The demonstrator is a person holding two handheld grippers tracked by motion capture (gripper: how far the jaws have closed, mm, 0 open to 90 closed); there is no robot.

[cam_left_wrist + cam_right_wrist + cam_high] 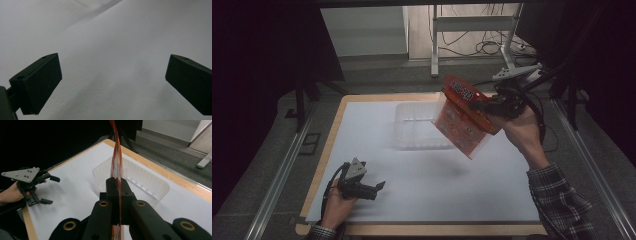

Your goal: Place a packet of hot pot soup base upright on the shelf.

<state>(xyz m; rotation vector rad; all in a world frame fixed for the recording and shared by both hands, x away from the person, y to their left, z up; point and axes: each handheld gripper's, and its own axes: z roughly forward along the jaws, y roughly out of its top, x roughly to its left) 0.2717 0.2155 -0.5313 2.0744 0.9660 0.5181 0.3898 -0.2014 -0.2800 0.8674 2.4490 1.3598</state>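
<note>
A flat orange-red snack packet [460, 120] hangs tilted in the air over the right side of a clear plastic bin [406, 126]. My right gripper [482, 106] is shut on the packet's upper right edge. In the right gripper view the packet [116, 157] stands edge-on between the closed jaws of the right gripper [117, 182], above the bin [146, 183]. My left gripper [376, 189] rests low near the table's front left, open and holding nothing. The left gripper view shows its jaws [113, 67] wide apart over bare white surface.
A white sheet covers the wooden-edged table [422, 180]. Metal rails run along both sides of the table [282, 175]. A stand's legs and cables [477, 47] lie on the floor beyond the far edge. The left gripper [51, 190] is also seen far off, beside the table's edge.
</note>
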